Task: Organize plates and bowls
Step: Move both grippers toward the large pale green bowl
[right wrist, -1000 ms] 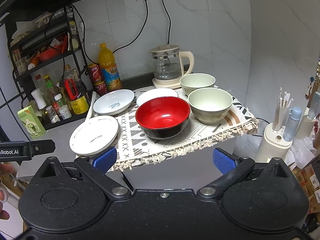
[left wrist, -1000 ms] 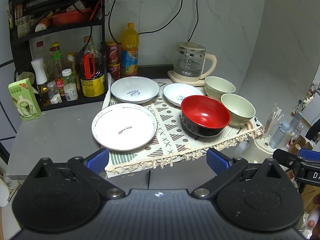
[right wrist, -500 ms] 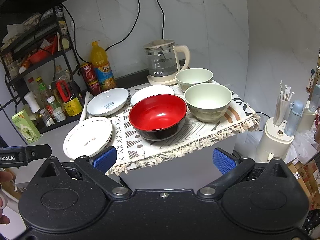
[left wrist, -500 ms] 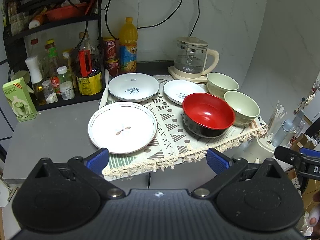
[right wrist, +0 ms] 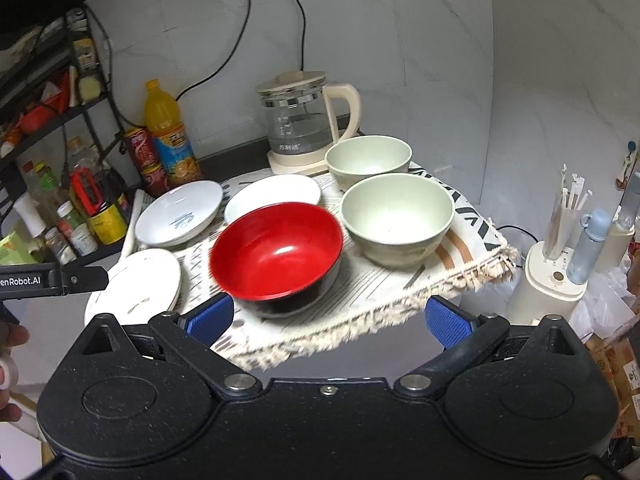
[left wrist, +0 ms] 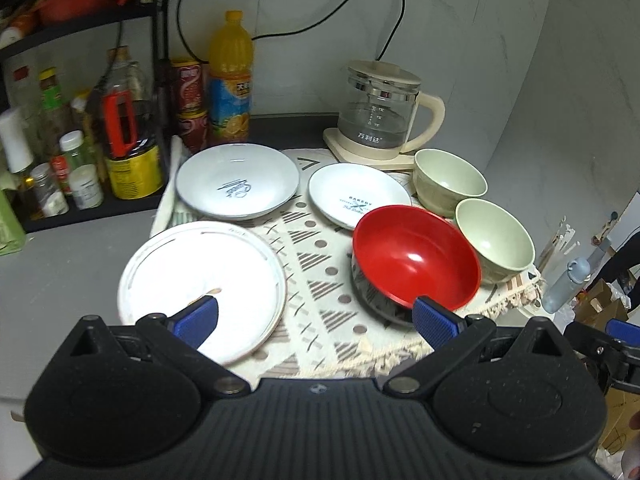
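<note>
Both grippers have come in closer to the worktop (left wrist: 60, 264) than half a second ago, so the dishes fill more of each view. The left gripper (left wrist: 316, 318) now hangs over the near edge of the patterned cloth (left wrist: 320, 264); its blue fingers (left wrist: 198, 318) are spread wide and hold nothing, the left one over the large white plate (left wrist: 200, 276) and the right one in front of the near rim of the red bowl (left wrist: 416, 260). Earlier those fingers sat short of the cloth's fringe.

The right gripper (right wrist: 326, 318) is also spread and empty — its left finger (right wrist: 210, 316) lies just beside the red bowl (right wrist: 276, 252), its right finger below the cloth's fringe, in front of the nearer green bowl (right wrist: 398, 216). The red bowl looks blurred in the right wrist view.

The dishes themselves lie as before: the large white plate at the front left, a shallow white dish (left wrist: 238, 180) behind it, a small white plate (left wrist: 358, 194) behind the red bowl, and two green bowls side by side on the right, the farther one (left wrist: 450, 180) next to the glass kettle (left wrist: 378, 112). An orange juice bottle (left wrist: 230, 80) stands at the back.
</note>
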